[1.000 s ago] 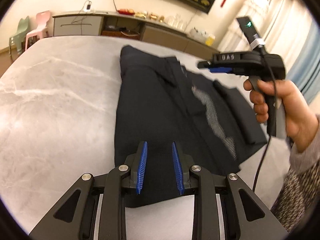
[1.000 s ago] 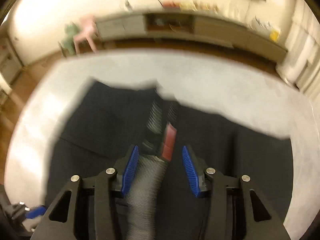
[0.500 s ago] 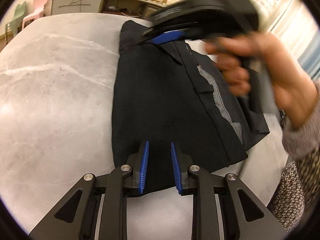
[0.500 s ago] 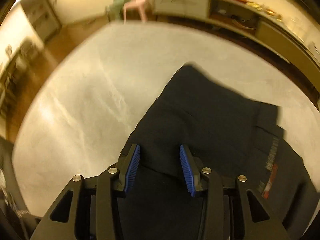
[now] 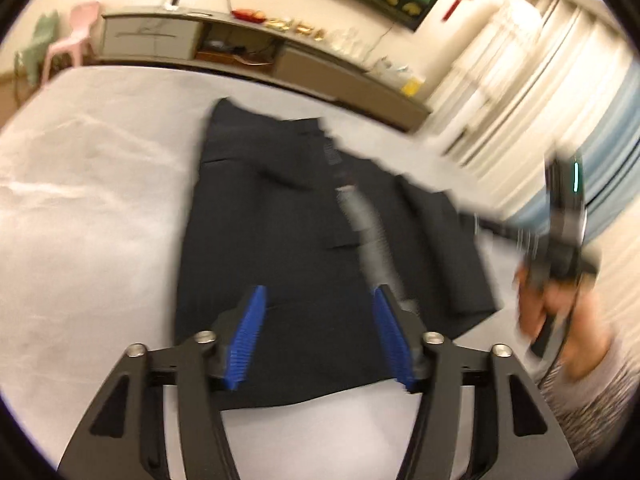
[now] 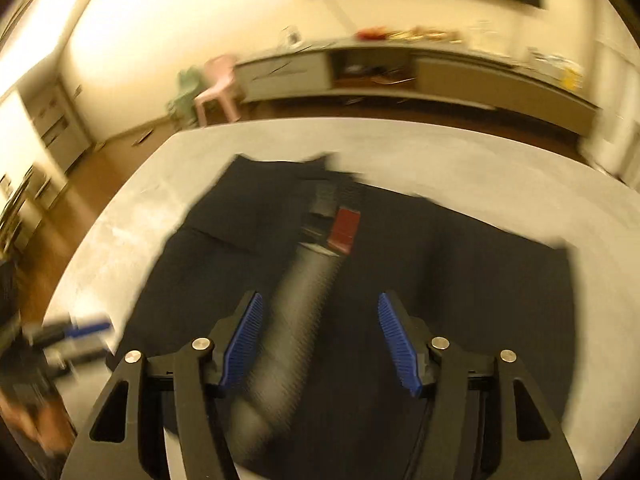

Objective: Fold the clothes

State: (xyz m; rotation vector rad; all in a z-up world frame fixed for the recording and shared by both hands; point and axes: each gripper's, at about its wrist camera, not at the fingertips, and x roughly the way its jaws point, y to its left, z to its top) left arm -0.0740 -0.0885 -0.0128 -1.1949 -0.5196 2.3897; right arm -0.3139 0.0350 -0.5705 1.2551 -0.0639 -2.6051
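Note:
A dark navy garment [image 5: 280,248] lies flat and partly folded on the pale marble table [image 5: 80,208]. It has a grey mesh strip [image 5: 372,240] and a red tag [image 6: 344,226]. My left gripper [image 5: 320,336] is open and empty above the garment's near hem. My right gripper [image 6: 320,340] is open and empty above the garment [image 6: 440,280]; it also shows, blurred, in a hand at the right of the left wrist view [image 5: 560,240]. The left gripper shows blurred at the left edge of the right wrist view [image 6: 68,336].
A long low cabinet [image 5: 240,52] runs along the far wall, with pink [image 5: 68,36] and green chairs beside it. Curtains [image 5: 540,100] hang at the right. The table's edge [image 6: 132,184] curves round the garment, with wooden floor beyond.
Both grippers have opened wider. The right gripper has swung back from over the garment to the right side. The left gripper has lifted and tilted up a little.

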